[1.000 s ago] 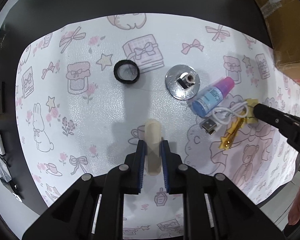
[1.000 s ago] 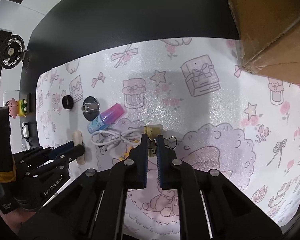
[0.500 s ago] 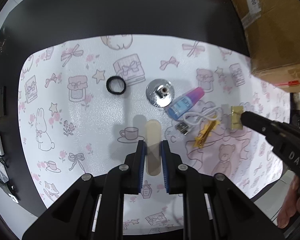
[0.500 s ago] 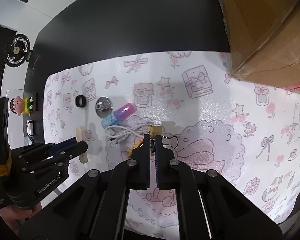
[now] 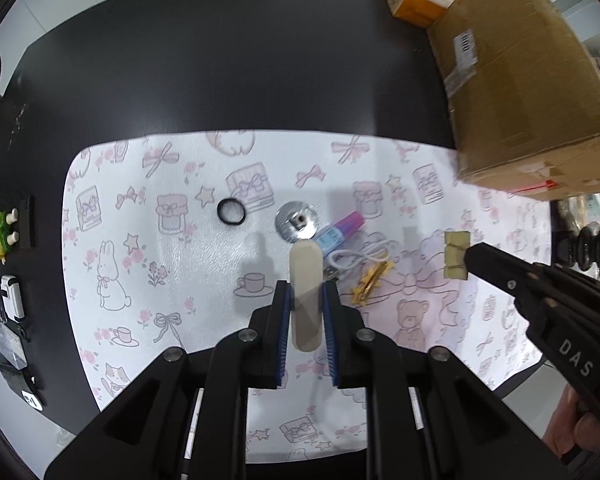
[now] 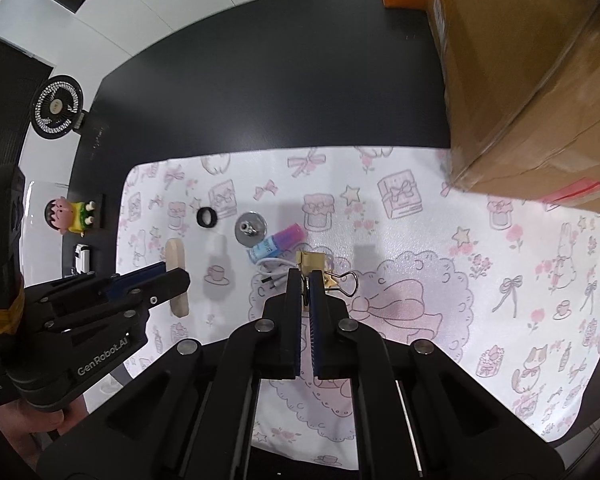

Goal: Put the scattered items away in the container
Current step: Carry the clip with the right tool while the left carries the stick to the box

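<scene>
Blue-padded jaws of the left claw (image 5: 305, 300) are closed on a wooden stick (image 5: 306, 296), gripped at mid-length and held clear above the patterned mat (image 5: 140, 272). The right claw (image 6: 308, 280) is clamped almost fully together on a gold binder clip (image 6: 310, 262), whose wire handle protrudes sideways past the pads.

Risk, right side: the grip covers only a narrow part of the clip, so a quick swing could rotate it out of the pads. Risk, left side: the stick overhangs both ends of the jaws and could strike the carton wall on entry.

Pose: both claws point forward and downward over the mat, left and right well apart, each hand low at its own outer edge.

Remaining on the surface, beyond the claws: white USB cable (image 5: 360, 258), gold hair clip (image 5: 370, 288), small blue-and-pink bottle (image 5: 338, 234), round metal disc (image 5: 298, 222), black ring (image 5: 231, 211). Farthest, at the right rear, stands the cardboard box (image 5: 512, 80), the probable container.
</scene>
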The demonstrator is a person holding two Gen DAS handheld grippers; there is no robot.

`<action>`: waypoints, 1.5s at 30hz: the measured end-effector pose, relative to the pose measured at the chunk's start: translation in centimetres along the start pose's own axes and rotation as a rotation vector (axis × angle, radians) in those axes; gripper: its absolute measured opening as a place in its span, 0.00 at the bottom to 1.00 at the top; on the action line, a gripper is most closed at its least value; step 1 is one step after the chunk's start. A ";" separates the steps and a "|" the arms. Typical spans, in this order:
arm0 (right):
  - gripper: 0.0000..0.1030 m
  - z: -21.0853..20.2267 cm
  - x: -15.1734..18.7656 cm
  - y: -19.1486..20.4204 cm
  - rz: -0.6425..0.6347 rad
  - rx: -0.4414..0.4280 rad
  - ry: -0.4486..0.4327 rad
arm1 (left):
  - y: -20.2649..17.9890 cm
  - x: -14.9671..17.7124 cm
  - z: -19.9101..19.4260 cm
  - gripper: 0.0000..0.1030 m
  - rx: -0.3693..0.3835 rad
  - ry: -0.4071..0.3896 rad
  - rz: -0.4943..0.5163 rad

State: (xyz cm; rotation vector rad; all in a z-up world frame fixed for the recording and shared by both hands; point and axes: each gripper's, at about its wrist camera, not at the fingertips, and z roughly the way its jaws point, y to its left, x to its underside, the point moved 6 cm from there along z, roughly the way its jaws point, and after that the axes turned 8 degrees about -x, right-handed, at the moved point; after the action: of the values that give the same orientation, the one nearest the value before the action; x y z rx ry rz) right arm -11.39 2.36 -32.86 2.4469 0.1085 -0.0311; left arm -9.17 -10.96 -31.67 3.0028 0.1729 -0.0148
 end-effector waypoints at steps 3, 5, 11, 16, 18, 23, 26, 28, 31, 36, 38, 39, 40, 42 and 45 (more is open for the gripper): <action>0.01 -1.2 -0.2 0.4 0.002 -0.006 -0.020 | -2.1 -0.7 0.0 0.15 0.003 -0.018 0.002; 0.02 -2.1 -0.4 0.5 0.002 -0.002 -0.033 | -2.6 -1.0 -0.9 0.15 0.006 -0.032 0.005; 0.01 -5.1 -1.6 0.8 -0.008 0.002 -0.083 | -3.8 -2.0 -3.6 0.15 0.025 -0.064 0.013; 0.01 -8.5 -3.0 0.8 -0.018 0.016 -0.136 | -5.0 -3.0 -5.8 0.15 0.041 -0.093 0.028; 0.01 -9.7 -3.6 0.6 -0.019 0.022 -0.156 | -5.6 -3.8 -6.6 0.15 0.050 -0.107 0.033; 0.01 -12.6 -5.2 0.0 -0.029 0.038 -0.201 | -7.6 -5.8 -8.5 0.15 0.064 -0.147 0.057; 0.01 -14.2 -6.2 -0.4 -0.035 0.049 -0.225 | -8.7 -6.8 -9.5 0.15 0.074 -0.163 0.070; 0.01 -15.2 -6.8 -0.7 -0.038 0.057 -0.239 | -9.6 -7.6 -10.2 0.15 0.083 -0.176 0.080; 0.01 -16.6 -7.7 -1.2 -0.043 0.070 -0.260 | -10.9 -8.6 -11.1 0.15 0.093 -0.193 0.094; 0.01 -18.5 -9.0 -2.2 -0.038 0.086 -0.290 | -13.3 -10.4 -12.7 0.15 0.106 -0.225 0.122; 0.01 -19.2 -9.5 -2.8 -0.034 0.089 -0.301 | -14.2 -11.0 -13.1 0.15 0.108 -0.234 0.135; 0.02 -19.5 -9.7 -3.0 -0.031 0.090 -0.306 | -14.7 -11.4 -13.3 0.15 0.110 -0.237 0.142; 0.01 -19.8 -9.9 -3.4 -0.029 0.091 -0.311 | -15.2 -11.7 -13.4 0.15 0.111 -0.241 0.149; 0.02 -20.3 -10.3 -4.0 -0.025 0.095 -0.318 | -16.3 -12.3 -13.7 0.15 0.115 -0.248 0.161; 0.01 -21.0 -10.9 -5.2 -0.019 0.106 -0.328 | -17.8 -13.2 -13.9 0.15 0.123 -0.250 0.172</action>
State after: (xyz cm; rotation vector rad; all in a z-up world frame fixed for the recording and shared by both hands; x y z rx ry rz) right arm -22.88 19.03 -19.47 2.5093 -0.0157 -0.4540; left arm -24.25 6.91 -20.04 3.0890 -0.1169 -0.3938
